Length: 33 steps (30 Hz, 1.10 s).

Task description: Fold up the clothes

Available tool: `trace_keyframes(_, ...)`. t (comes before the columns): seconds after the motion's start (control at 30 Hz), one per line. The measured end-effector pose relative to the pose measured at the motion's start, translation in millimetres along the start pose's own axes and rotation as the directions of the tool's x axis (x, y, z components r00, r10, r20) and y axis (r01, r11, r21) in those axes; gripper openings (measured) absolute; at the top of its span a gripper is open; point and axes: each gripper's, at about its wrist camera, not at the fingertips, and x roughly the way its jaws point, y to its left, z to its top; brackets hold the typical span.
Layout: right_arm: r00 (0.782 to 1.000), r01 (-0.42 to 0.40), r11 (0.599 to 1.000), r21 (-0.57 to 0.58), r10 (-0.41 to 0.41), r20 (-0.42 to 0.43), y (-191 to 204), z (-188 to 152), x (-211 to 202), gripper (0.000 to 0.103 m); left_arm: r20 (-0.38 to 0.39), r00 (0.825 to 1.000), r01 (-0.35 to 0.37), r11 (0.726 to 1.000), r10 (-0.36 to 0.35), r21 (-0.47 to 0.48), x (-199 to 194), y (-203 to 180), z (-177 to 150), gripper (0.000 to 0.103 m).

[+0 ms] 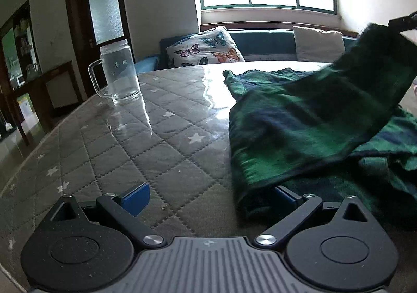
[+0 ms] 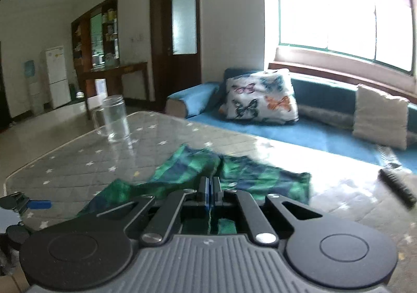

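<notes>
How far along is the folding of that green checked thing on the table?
Early. Nothing looks finished: the green checked garment is still rumpled on the quilted table. In hand: the right hand-held gripper is shut on a part of the cloth and holds it lifted, while the left hand-held gripper is open at the near edge. Left: laying that flap over, smoothing, further folds.

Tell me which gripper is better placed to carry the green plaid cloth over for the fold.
Right. The right gripper is shut on the green plaid cloth and holds it up; the left gripper is open, gripping nothing.
</notes>
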Motion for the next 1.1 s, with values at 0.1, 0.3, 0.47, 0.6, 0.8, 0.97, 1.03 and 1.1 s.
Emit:
trace_keyframes(0.1,0.999,0.036,0.999,0.029,-0.035,-0.014,-13,-8,-2,0.001,-0.001,1.0,-0.008,1.0,0.008,0.004,-1,0,-2,0.099)
trace_keyframes(0.3,0.983,0.14,0.984,0.112,-0.124,-0.138,-42,-54,11,0.0,-0.015,1.0,-0.023,1.0,0.024,0.019,0,0,-6,0.099)
trace_keyframes(0.47,0.964,0.127,0.976,0.177,-0.079,-0.252,-51,-89,31,0.001,-0.016,0.999,-0.029,0.999,0.029,0.033,-5,0,-5,0.099)
trace_keyframes(0.6,0.966,0.092,0.969,0.231,-0.031,-0.258,-56,-100,33,0.01,-0.016,1.0,-0.012,0.999,0.012,0.045,-14,6,0,0.099)
trace_keyframes(0.8,0.962,0.077,0.964,0.253,-0.005,-0.273,-60,-108,40,0.026,0.008,1.0,-0.007,0.999,0.007,0.053,-27,15,7,0.099)
trace_keyframes(0.97,0.96,0.071,0.966,0.249,0.001,-0.278,-59,-111,48,0.026,0.014,1.0,-0.002,0.999,0.001,0.041,-27,14,13,0.099)
trace_keyframes(1.03,0.961,0.069,0.966,0.247,0.002,-0.276,-59,-110,52,0.026,0.016,1.0,0.004,0.999,-0.005,0.043,-26,11,14,0.099)
trace_keyframes(1.1,0.963,0.067,0.968,0.242,0.001,-0.268,-58,-110,56,0.027,0.019,1.0,0.009,0.999,-0.01,0.046,-26,10,15,0.099)
